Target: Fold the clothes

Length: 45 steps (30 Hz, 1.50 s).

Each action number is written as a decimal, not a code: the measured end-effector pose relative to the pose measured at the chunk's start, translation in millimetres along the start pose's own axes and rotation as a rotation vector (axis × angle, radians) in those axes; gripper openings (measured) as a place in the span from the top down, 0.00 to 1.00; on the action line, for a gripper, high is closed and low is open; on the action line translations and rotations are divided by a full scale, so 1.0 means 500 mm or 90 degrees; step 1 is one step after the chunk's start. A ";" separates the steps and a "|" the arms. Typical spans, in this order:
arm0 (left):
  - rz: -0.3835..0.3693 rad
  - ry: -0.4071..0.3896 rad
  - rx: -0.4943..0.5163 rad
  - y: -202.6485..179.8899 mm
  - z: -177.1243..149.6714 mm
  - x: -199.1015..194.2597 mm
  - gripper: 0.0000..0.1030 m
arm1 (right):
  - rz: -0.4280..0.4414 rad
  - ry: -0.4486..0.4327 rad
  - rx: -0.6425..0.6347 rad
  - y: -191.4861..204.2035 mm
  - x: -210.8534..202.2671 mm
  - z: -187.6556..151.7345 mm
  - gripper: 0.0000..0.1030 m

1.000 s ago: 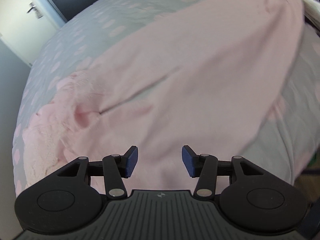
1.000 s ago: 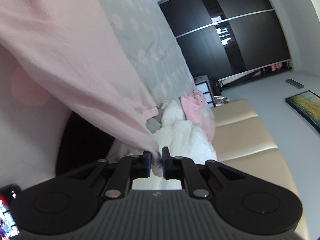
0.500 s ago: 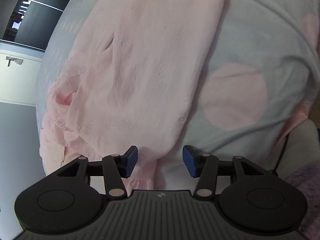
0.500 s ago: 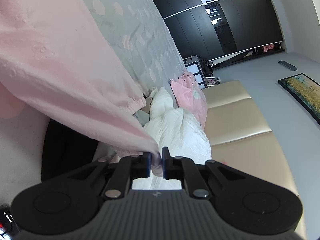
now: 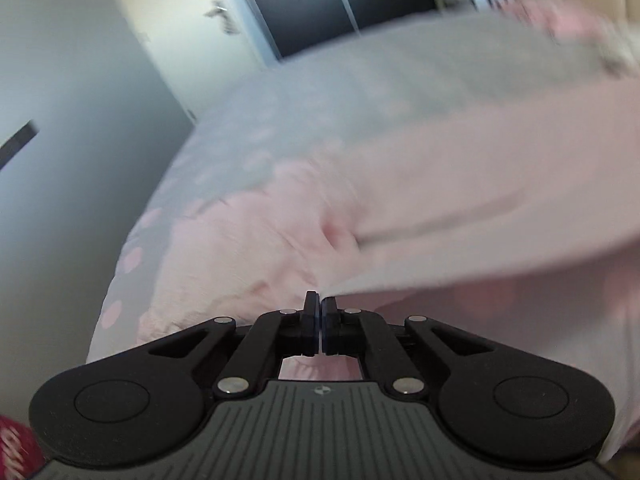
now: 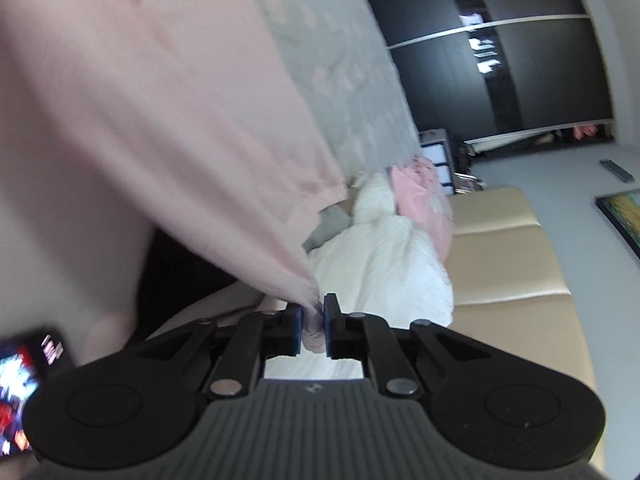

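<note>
Pink cotton everywhere, and both grippers have a piece of it. Lower centre of the left wrist view, the left gripper [image 5: 320, 307] has just snapped its jaws together, fingers fully closed, with the edge of the pink garment [image 5: 460, 208] running into the tips; how much fabric they caught is hard to say through the blur. Low in the right wrist view, the right gripper [image 6: 312, 320] pinches a bunched corner of the same garment [image 6: 140, 120], its fingers narrow with cloth between them.

The risk, as I read it: a thin bite on the left side could slip out once the cloth is pulled taut between the two hands, dropping that edge back onto the dotted grey bedcover [image 5: 360, 80].

Beyond that, the left view alone shows the garment's crumpled end lying on the bed and a door in the upper left. Only the right view shows the white fluffy pile [image 6: 380, 256], the beige sofa [image 6: 512, 264] and the dark wardrobe [image 6: 500, 60] at the far right.
</note>
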<state>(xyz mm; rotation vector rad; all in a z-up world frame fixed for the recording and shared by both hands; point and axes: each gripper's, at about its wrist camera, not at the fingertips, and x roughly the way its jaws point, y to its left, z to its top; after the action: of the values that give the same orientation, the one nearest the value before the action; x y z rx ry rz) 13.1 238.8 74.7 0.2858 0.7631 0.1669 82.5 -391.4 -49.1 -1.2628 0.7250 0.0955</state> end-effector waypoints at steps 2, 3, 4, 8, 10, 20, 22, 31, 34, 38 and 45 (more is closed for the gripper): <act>-0.001 0.019 0.011 0.017 0.002 -0.020 1.00 | 0.033 0.001 -0.026 0.013 -0.019 -0.019 0.89; -0.002 0.030 0.020 0.024 0.002 -0.028 1.00 | 0.054 0.005 -0.037 0.020 -0.027 -0.028 0.89; -0.003 0.042 0.030 0.031 0.002 -0.036 1.00 | 0.076 0.020 -0.050 0.029 -0.031 -0.035 0.90; -0.022 0.065 0.069 0.009 -0.009 -0.041 1.00 | 0.082 0.062 -0.044 0.031 -0.055 -0.054 0.93; -0.039 0.063 0.087 -0.010 -0.011 -0.044 1.00 | 0.062 0.074 0.011 0.000 -0.074 -0.063 0.93; -0.090 0.088 0.128 -0.042 0.006 -0.050 1.00 | 0.059 0.121 0.123 -0.051 -0.086 -0.104 0.93; -0.084 0.091 0.130 -0.037 0.020 -0.048 1.00 | 0.057 0.122 0.141 -0.067 -0.076 -0.092 0.93; -0.011 0.092 0.168 -0.013 0.177 0.066 1.00 | 0.076 0.093 0.127 -0.149 0.007 0.016 0.93; 0.019 0.105 0.204 -0.022 0.235 0.137 1.00 | 0.086 0.091 0.110 -0.168 0.052 0.060 0.93; 0.055 0.135 0.246 -0.040 0.301 0.260 1.00 | 0.097 0.100 0.097 -0.191 0.125 0.117 0.93; 0.098 0.183 0.286 -0.087 0.373 0.498 1.00 | 0.108 0.145 0.117 -0.215 0.295 0.200 0.93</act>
<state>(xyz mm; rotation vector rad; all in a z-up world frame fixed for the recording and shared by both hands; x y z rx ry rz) 323.3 224.1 25.8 0.7593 1.0625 0.1823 289.6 -384.8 -28.6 -1.0456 1.0143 0.0220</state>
